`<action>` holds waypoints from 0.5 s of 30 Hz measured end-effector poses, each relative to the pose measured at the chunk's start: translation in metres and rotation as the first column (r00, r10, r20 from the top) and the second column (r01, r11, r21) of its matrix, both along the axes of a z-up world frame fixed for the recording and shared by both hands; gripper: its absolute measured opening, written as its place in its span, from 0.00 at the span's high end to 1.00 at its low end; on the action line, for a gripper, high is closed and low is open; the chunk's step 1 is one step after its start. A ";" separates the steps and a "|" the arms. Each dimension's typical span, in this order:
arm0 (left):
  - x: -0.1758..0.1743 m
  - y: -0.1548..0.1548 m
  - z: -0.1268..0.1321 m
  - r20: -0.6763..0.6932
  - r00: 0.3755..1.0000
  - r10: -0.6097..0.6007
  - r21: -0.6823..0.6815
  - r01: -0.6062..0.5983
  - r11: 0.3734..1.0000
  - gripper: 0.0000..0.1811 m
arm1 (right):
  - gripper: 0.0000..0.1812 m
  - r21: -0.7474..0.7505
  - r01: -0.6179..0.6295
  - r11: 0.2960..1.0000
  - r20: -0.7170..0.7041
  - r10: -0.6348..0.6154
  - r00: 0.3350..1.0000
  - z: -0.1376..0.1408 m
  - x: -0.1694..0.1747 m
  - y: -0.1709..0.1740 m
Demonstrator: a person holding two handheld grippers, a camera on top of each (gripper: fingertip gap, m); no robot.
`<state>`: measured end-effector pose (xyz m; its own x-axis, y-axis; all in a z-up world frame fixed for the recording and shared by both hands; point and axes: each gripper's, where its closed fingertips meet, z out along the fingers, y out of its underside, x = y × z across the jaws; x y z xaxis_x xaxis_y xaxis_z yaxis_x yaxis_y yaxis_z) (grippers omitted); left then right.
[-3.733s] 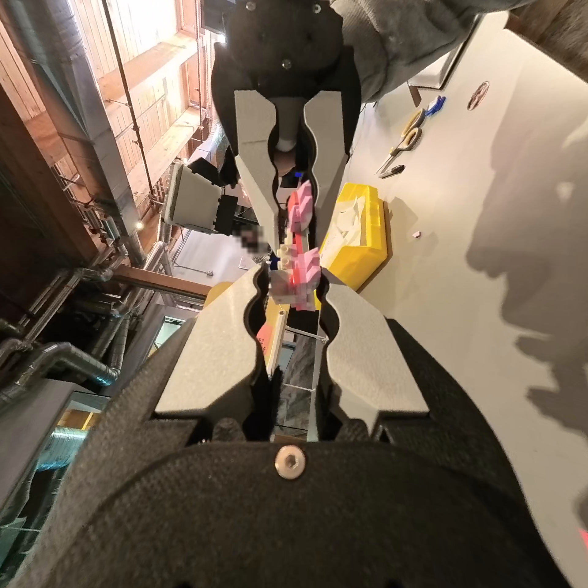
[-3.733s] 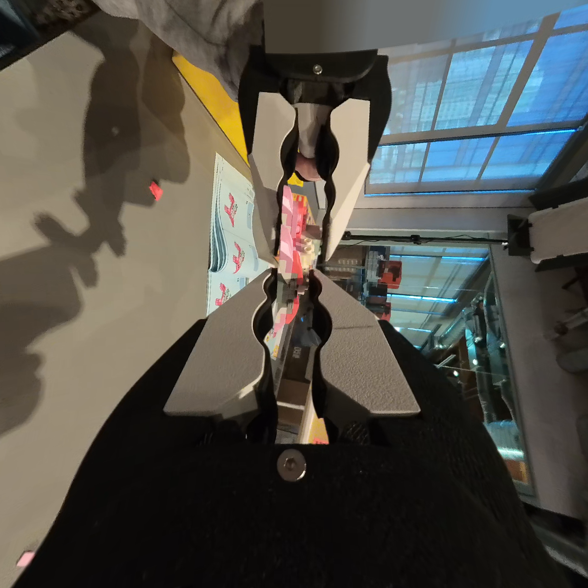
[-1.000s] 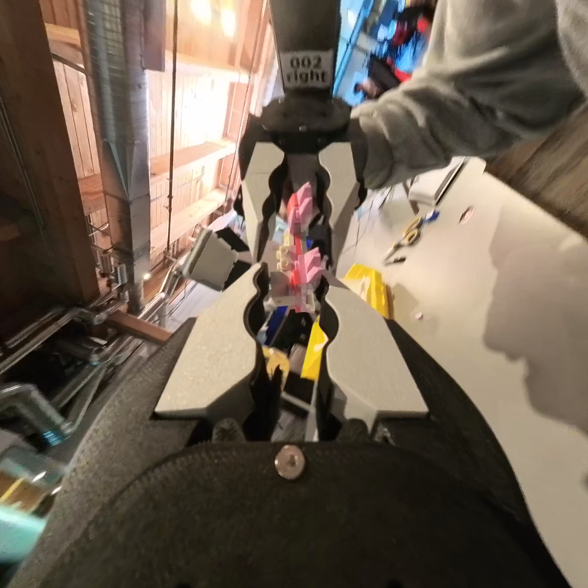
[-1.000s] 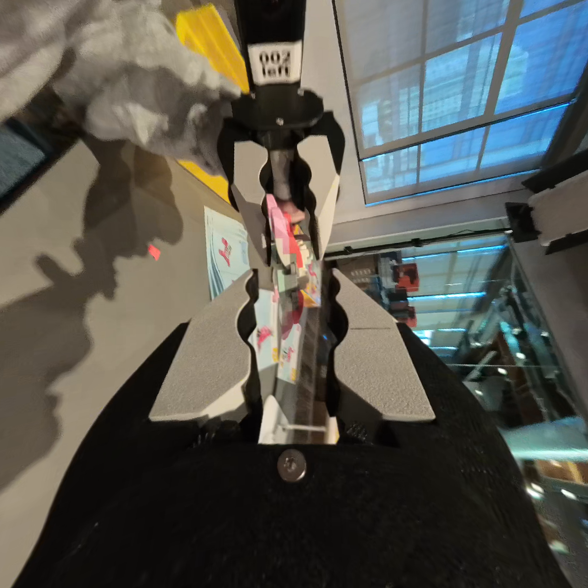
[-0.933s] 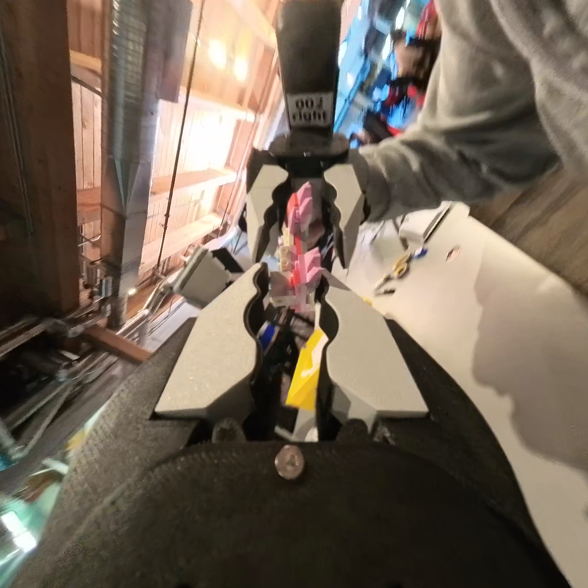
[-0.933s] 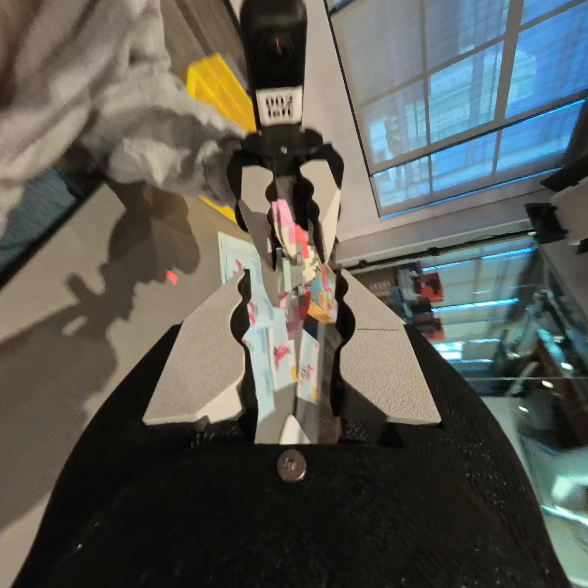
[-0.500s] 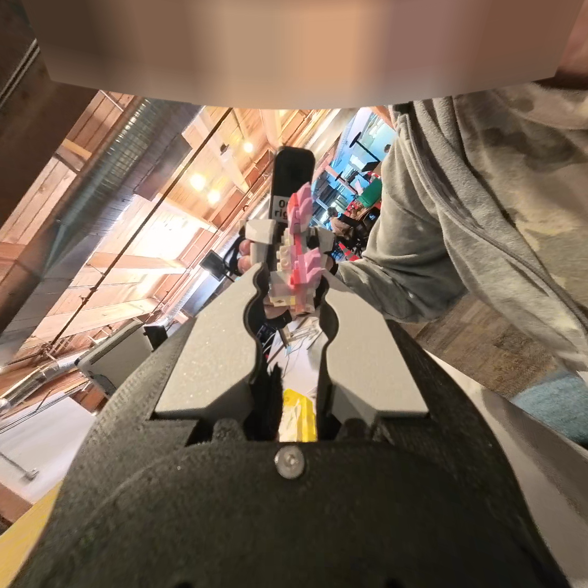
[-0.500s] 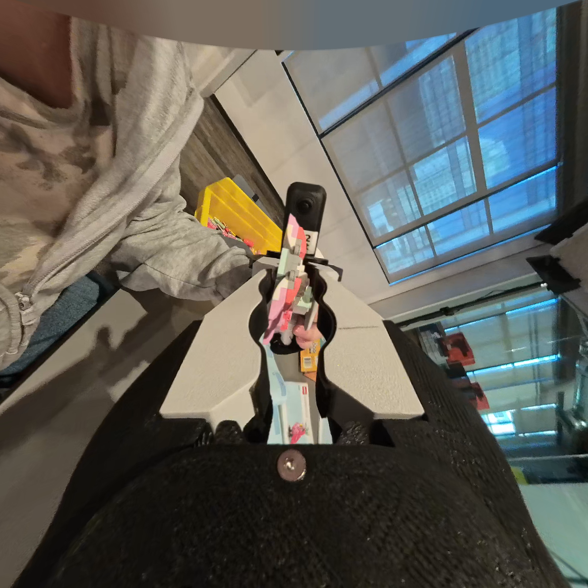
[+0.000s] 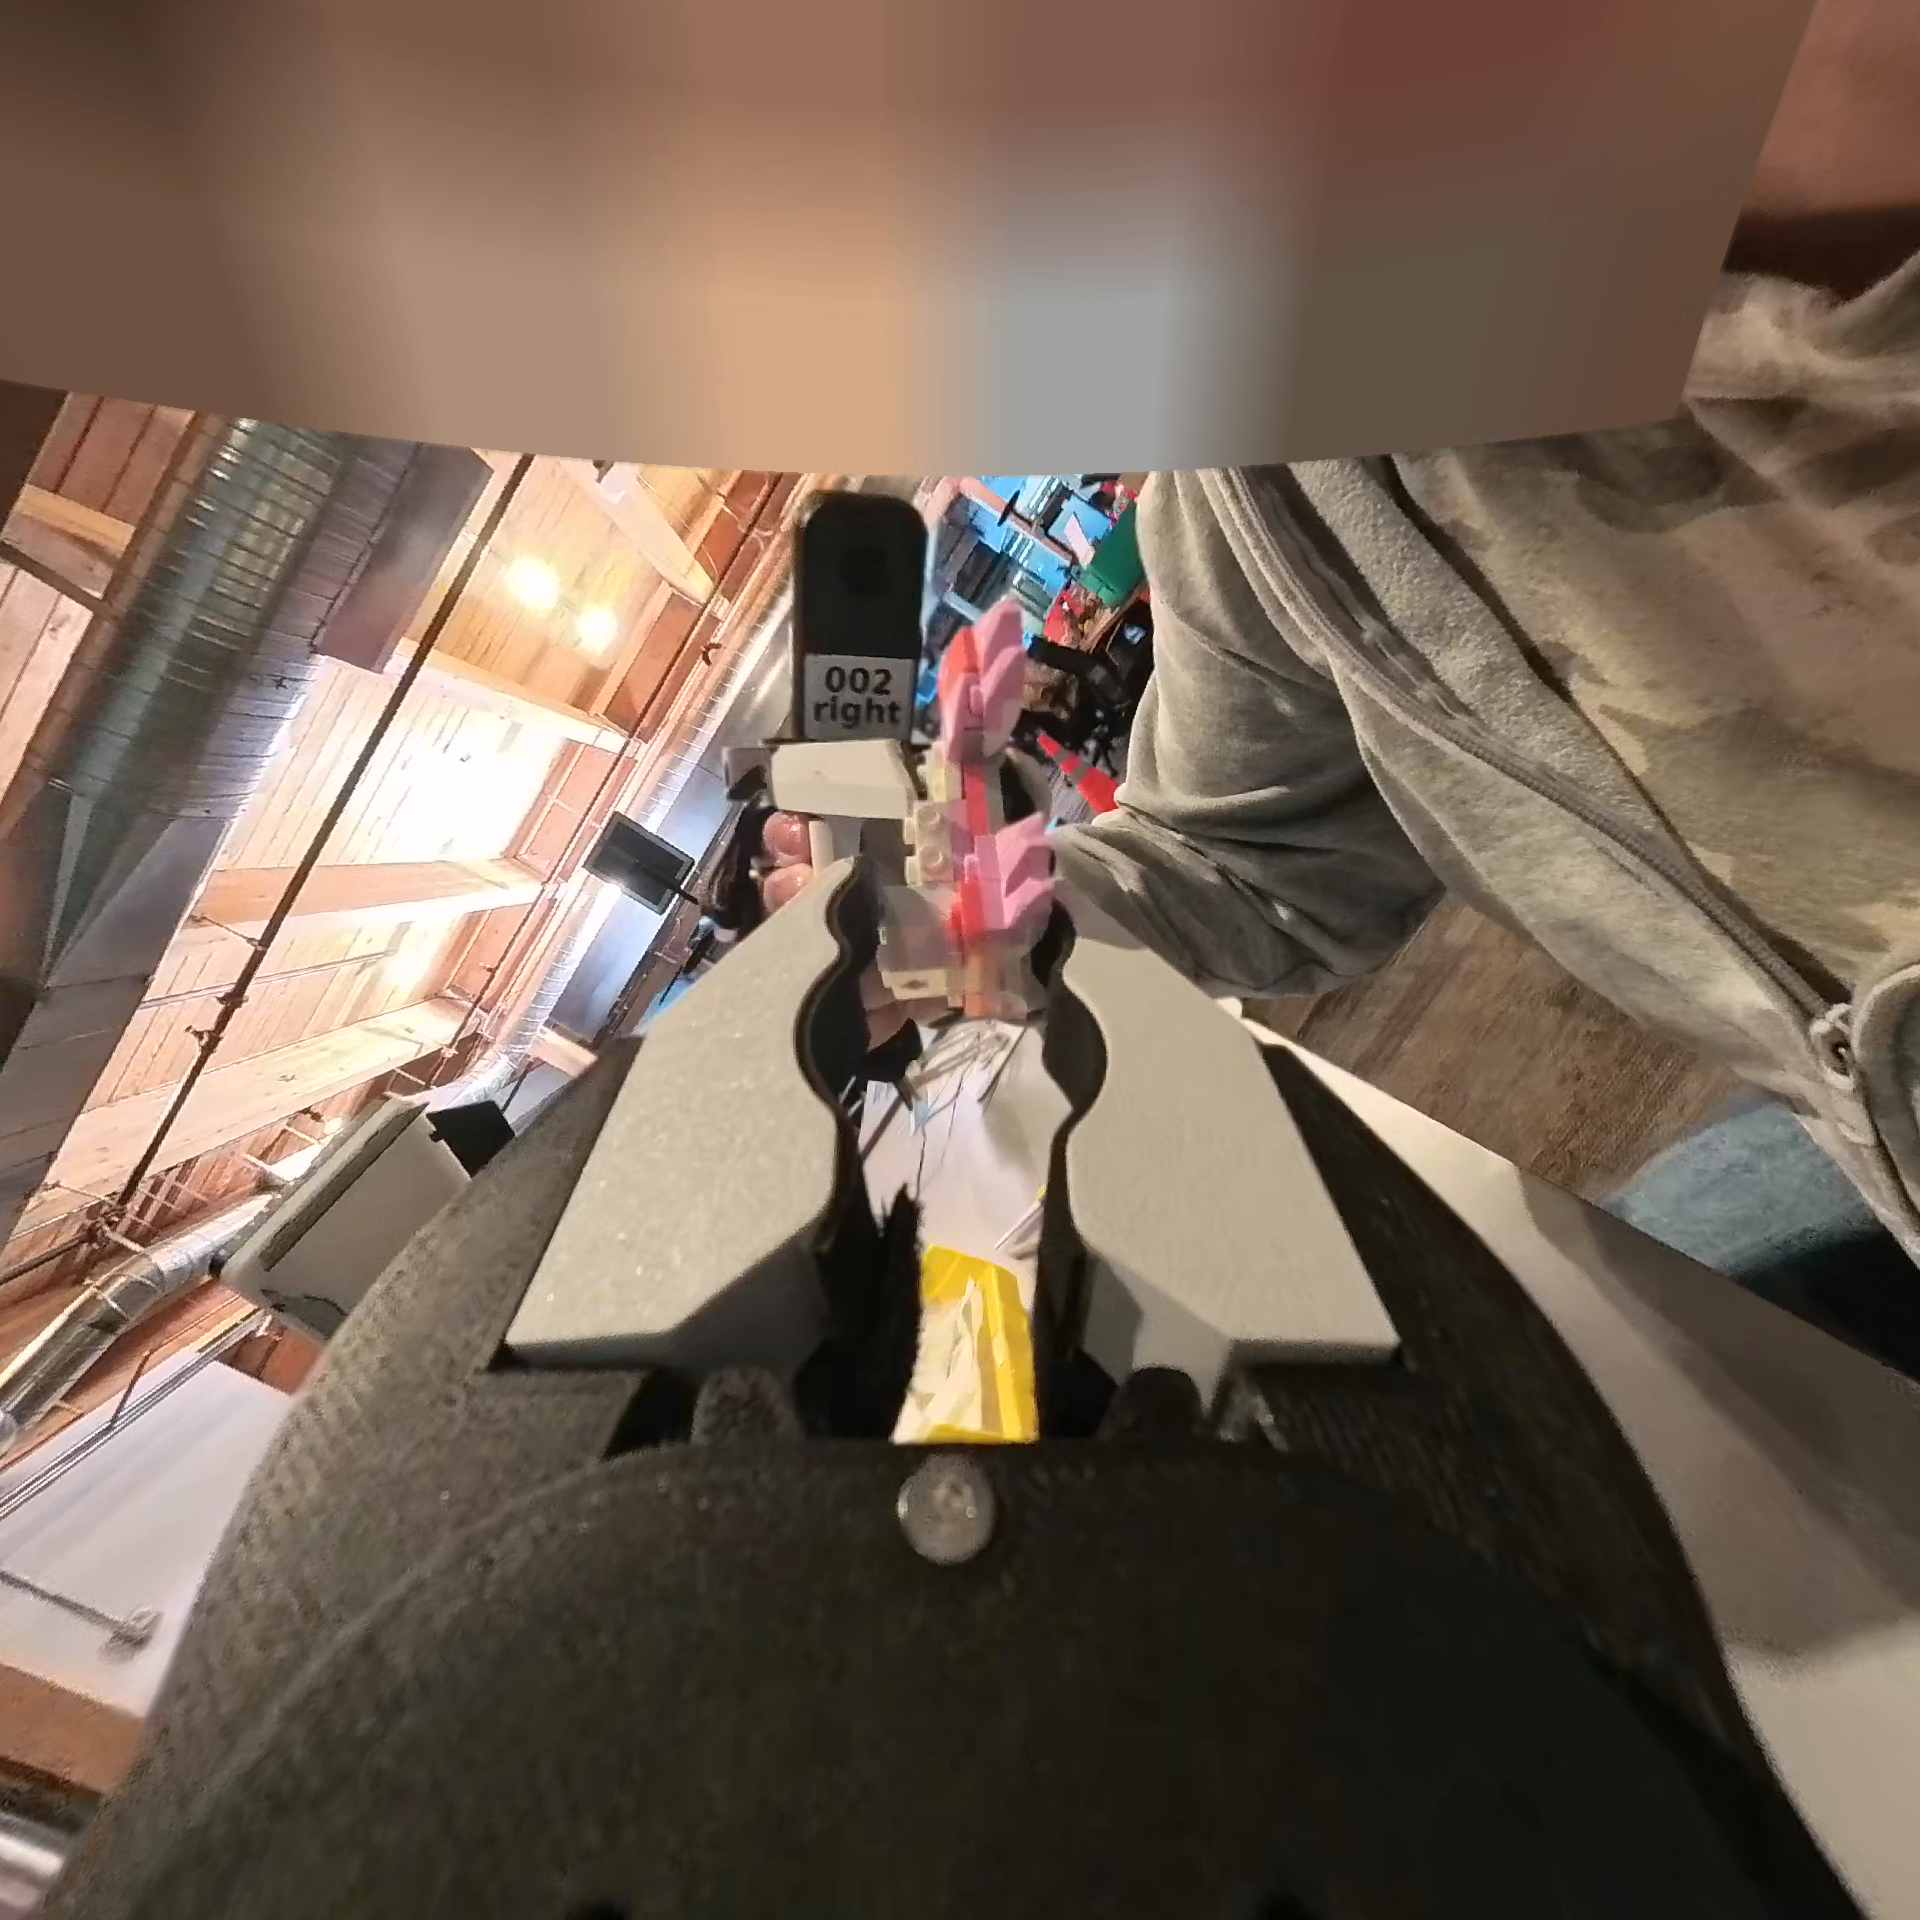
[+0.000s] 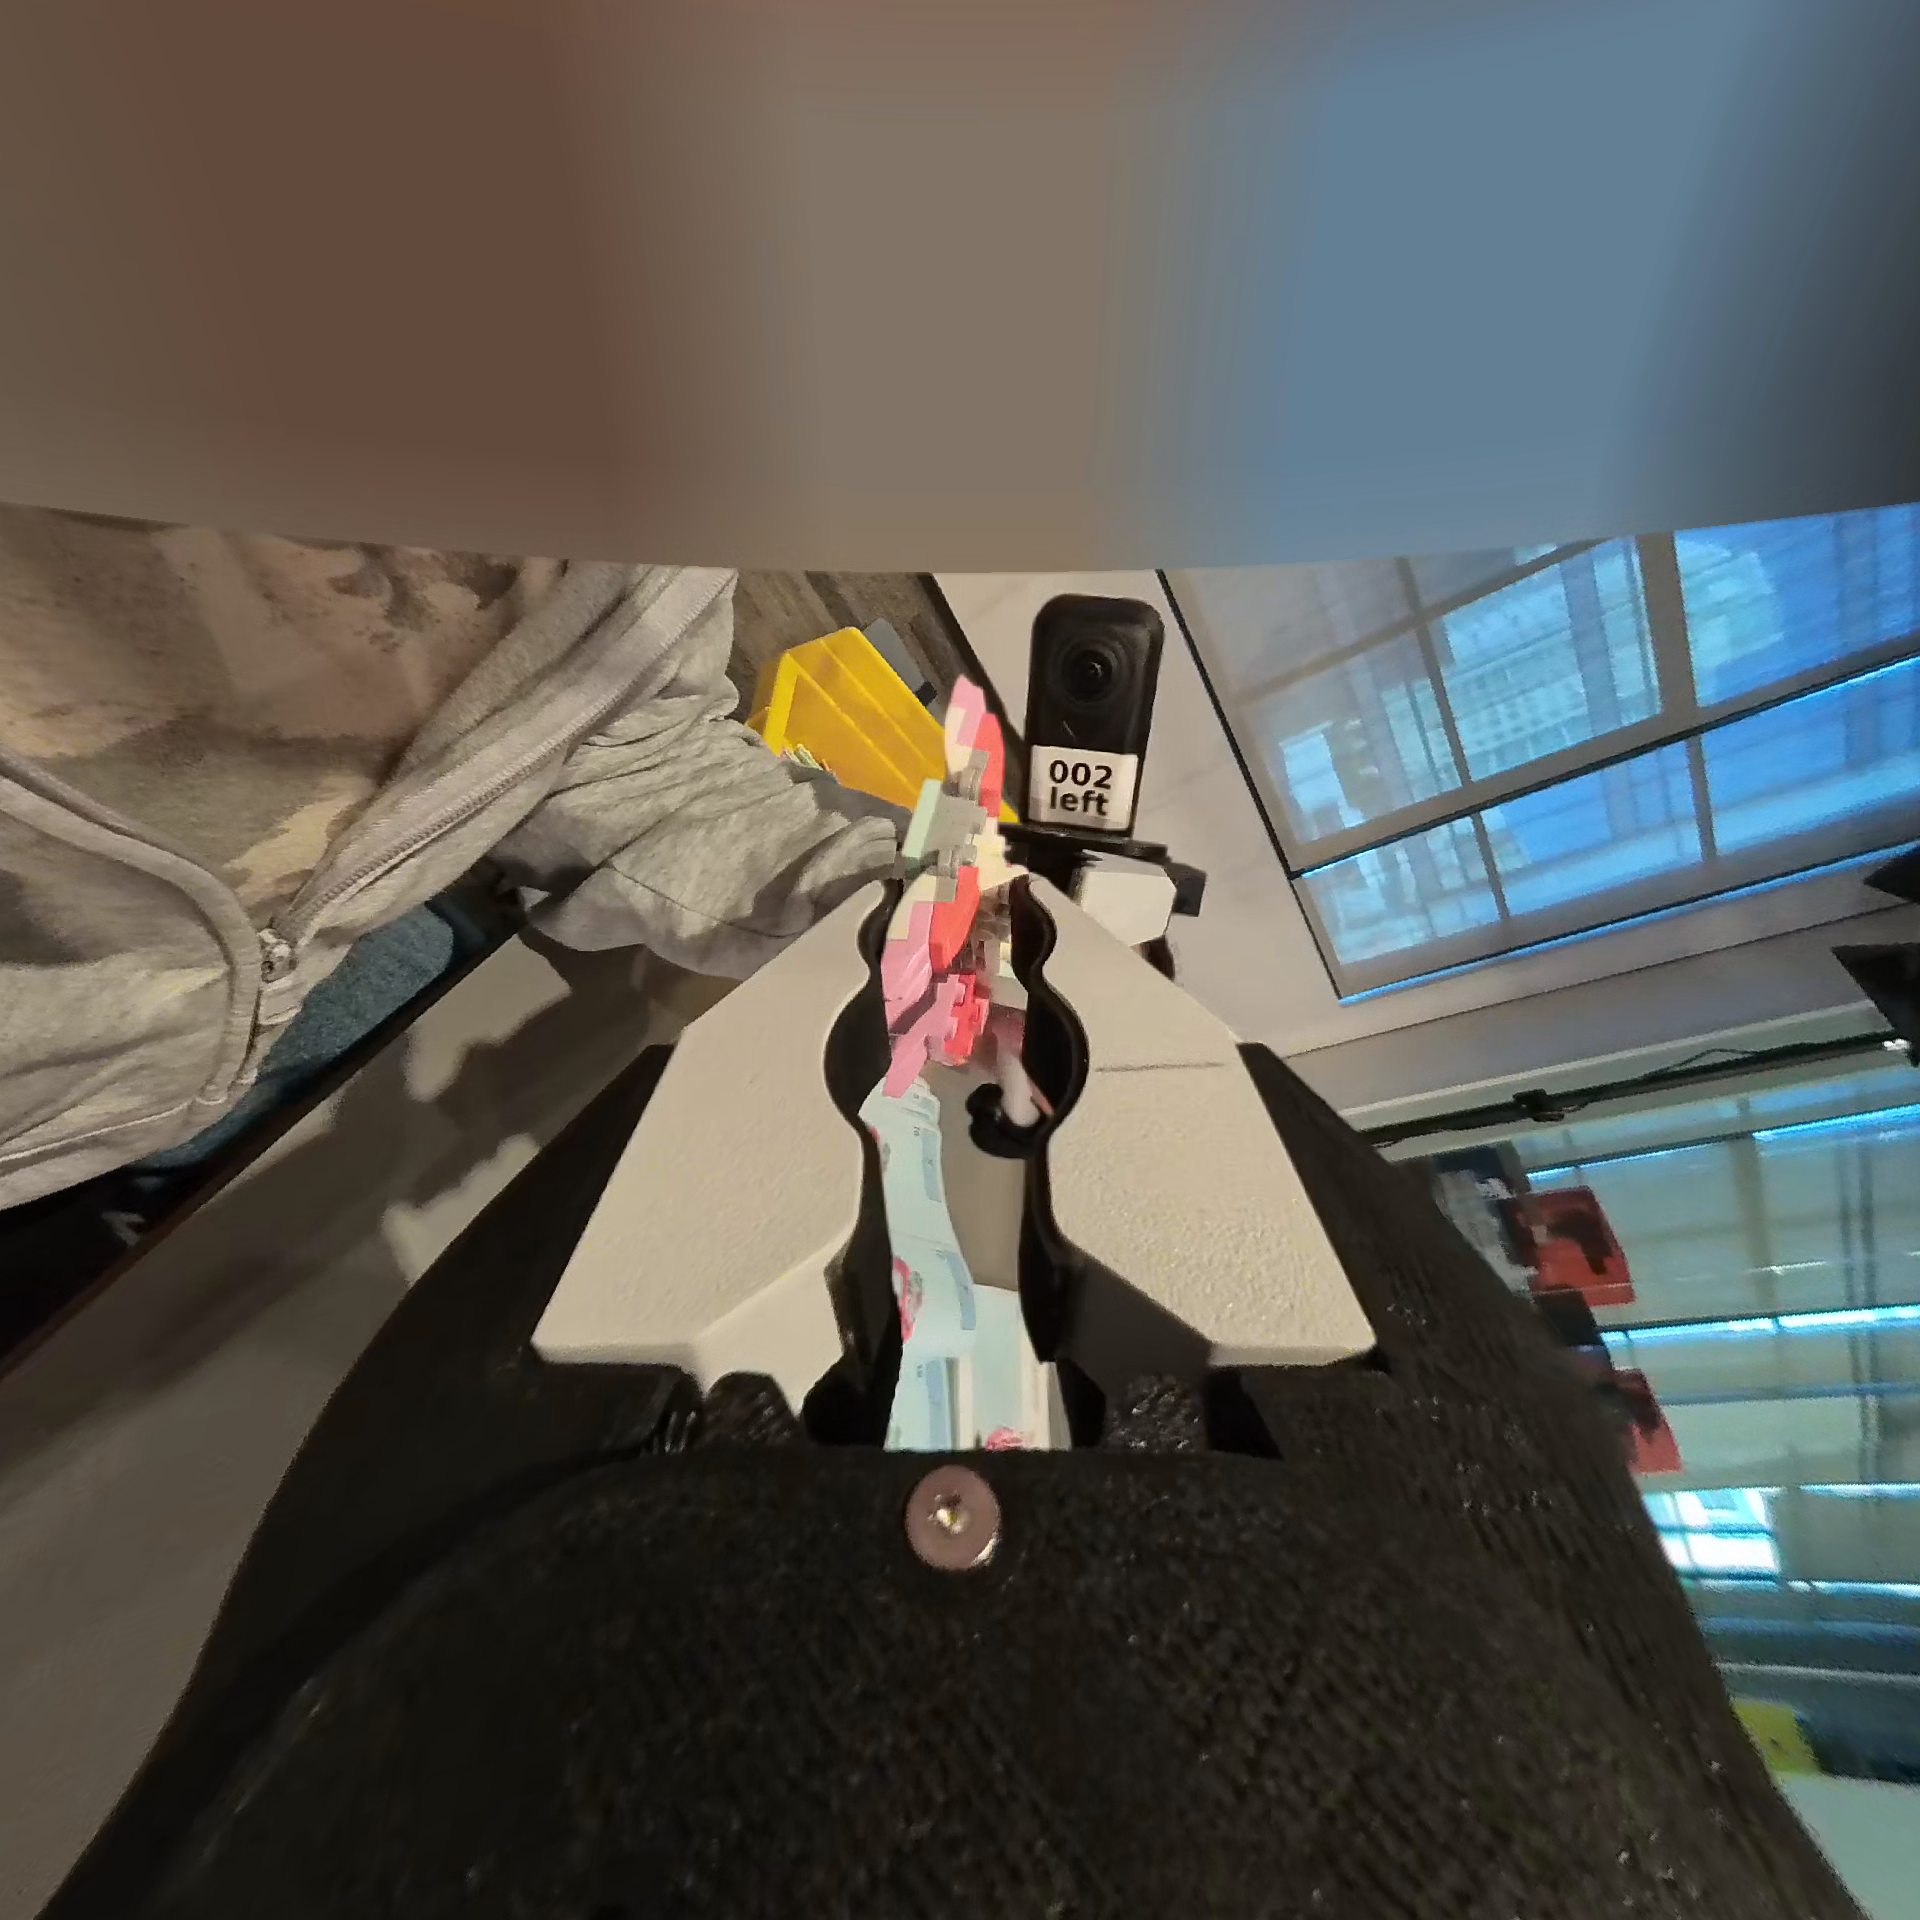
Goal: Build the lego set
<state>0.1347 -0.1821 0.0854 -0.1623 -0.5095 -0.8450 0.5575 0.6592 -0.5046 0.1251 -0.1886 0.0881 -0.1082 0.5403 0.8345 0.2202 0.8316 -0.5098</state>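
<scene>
The left gripper (image 9: 951, 940) is clenched on the lower end of the pink lego model (image 9: 971, 831), whose top points toward 12 o'clock. The right gripper (image 10: 961, 925) grasps the same model (image 10: 940, 935) from the opposite side. A yellow bin (image 10: 842, 696) sits at 11 o'clock behind a grey sleeve (image 10: 665, 831).

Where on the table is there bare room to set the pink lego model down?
Bare grey table lies between the person's sleeve and the instruction booklet. It is crowded at the booklet and the yellow bin behind it. Both tools are shut on the lego model.
</scene>
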 end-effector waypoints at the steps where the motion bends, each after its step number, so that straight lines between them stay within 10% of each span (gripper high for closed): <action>1: 0.001 0.000 -0.001 -0.007 1.000 0.008 0.011 -0.008 1.000 0.84 | 0.90 0.000 -0.001 1.000 0.007 0.001 1.000 -0.001 0.001 0.000; 15: 0.007 0.009 -0.004 -0.011 0.994 0.112 0.016 -0.112 0.994 0.84 | 0.87 0.023 0.088 0.996 0.004 -0.088 0.996 -0.004 0.004 0.009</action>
<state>0.1412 -0.1732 0.0813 -0.1148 -0.5123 -0.8511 0.4741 0.7247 -0.5001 0.1295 -0.1791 0.0846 -0.0656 0.5284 0.8464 0.2953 0.8205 -0.4894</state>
